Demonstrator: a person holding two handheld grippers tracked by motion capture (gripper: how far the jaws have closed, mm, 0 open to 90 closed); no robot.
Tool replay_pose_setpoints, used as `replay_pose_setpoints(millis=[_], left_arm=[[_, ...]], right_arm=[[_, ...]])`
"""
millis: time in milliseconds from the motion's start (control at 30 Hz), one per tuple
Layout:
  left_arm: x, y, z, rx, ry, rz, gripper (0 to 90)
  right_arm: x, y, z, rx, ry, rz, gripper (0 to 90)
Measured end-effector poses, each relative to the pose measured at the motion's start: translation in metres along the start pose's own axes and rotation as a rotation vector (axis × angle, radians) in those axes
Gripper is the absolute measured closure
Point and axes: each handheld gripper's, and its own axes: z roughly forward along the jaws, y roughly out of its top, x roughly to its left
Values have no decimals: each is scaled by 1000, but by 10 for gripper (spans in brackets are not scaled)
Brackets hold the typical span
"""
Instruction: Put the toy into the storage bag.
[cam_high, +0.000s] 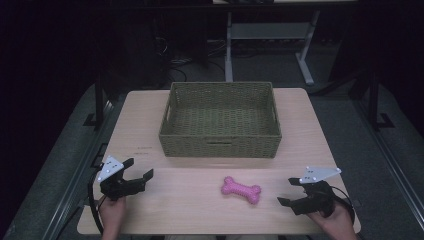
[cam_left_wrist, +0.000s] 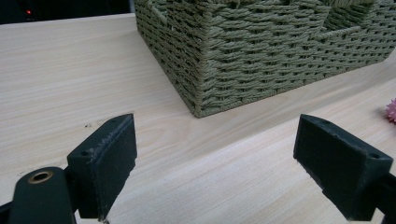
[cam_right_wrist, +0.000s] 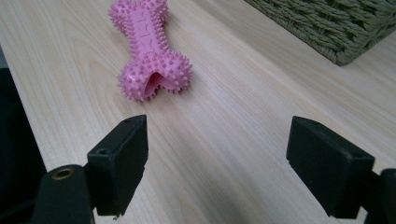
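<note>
High view: pink bone toy (cam_high: 241, 190) lay on the table (cam_high: 200, 210) just before the basket (cam_high: 220, 120), between left gripper (cam_high: 139, 175) and right gripper (cam_high: 289, 192), both released. Left gripper view: jaws apart, facing the basket's corner. Right gripper view: jaws apart, toy ahead, untouched.

Bare table (cam_high: 190, 200) between left gripper (cam_high: 139, 171) and pink bone toy (cam_high: 241, 190): open passage. Toy lies alone, free wood on all sides, near right gripper (cam_high: 290, 191), nothing between them. Both grippers spread wide, jaws empty. Woven basket (cam_high: 220, 146) blocks far half of table; its near wall stands behind toy, apart from it. Narrow bare strips left and right of basket. Basket top open, interior free.
</note>
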Motion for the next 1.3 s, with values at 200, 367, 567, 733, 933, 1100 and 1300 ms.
replay_pose_setpoints(millis=[200, 367, 567, 733, 933, 1100, 1300], left_arm=[[-1, 0, 0, 1, 2, 4, 128], [-1, 0, 0, 4, -1, 5, 128], [-1, 0, -1, -1, 0, 1, 128], [0, 0, 0, 3, 1, -1, 128], [0, 0, 0, 2, 1, 3, 128], [0, 0, 1, 2, -5, 5, 128], [-1, 1, 0, 1, -3, 4, 128]], right_arm=[[3, 10, 2, 7, 7, -25, 203], [5, 15, 5, 25, 17, -45, 204], [8, 20, 6, 33, 30, -52, 204], [11, 28, 11, 45, 45, -76, 204], [19, 39, 18, 77, 72, -117, 208], [23, 48, 24, 87, 94, -134, 210], [28, 62, 32, 114, 113, -173, 213]])
